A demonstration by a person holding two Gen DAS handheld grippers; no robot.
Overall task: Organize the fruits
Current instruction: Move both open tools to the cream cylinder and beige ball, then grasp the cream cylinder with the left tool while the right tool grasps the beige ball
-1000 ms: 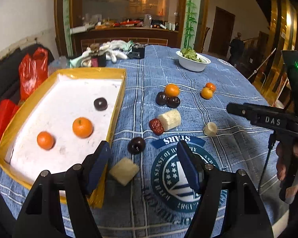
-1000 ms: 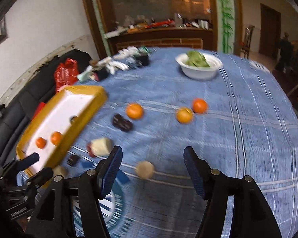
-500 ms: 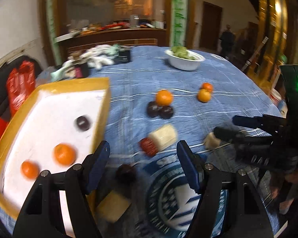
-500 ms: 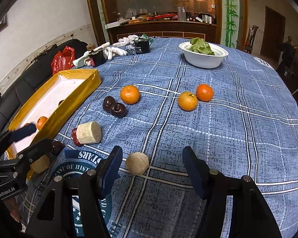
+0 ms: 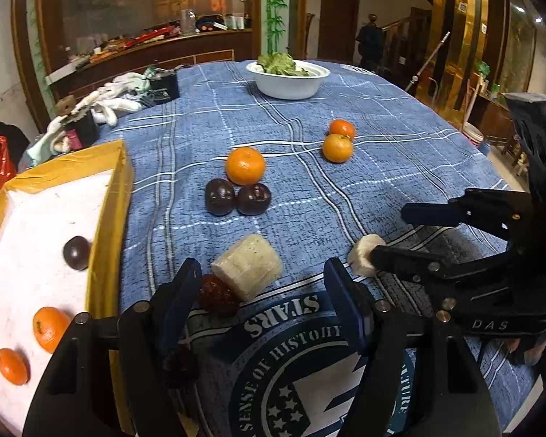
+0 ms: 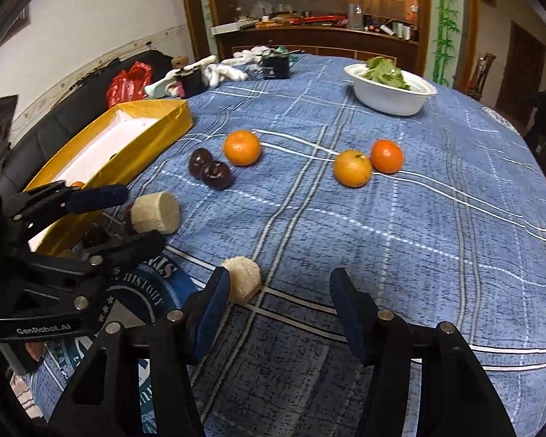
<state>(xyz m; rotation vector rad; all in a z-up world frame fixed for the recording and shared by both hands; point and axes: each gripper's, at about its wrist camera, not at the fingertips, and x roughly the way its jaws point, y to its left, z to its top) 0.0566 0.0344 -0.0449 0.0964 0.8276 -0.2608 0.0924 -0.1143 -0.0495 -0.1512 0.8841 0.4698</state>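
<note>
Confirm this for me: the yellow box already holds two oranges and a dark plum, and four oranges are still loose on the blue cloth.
One detail is wrong: three oranges, not four, are loose on the cloth: one orange beside the two dark plums and a pair farther right. The left wrist view shows this. The yellow box does hold two oranges and a dark plum.
</note>
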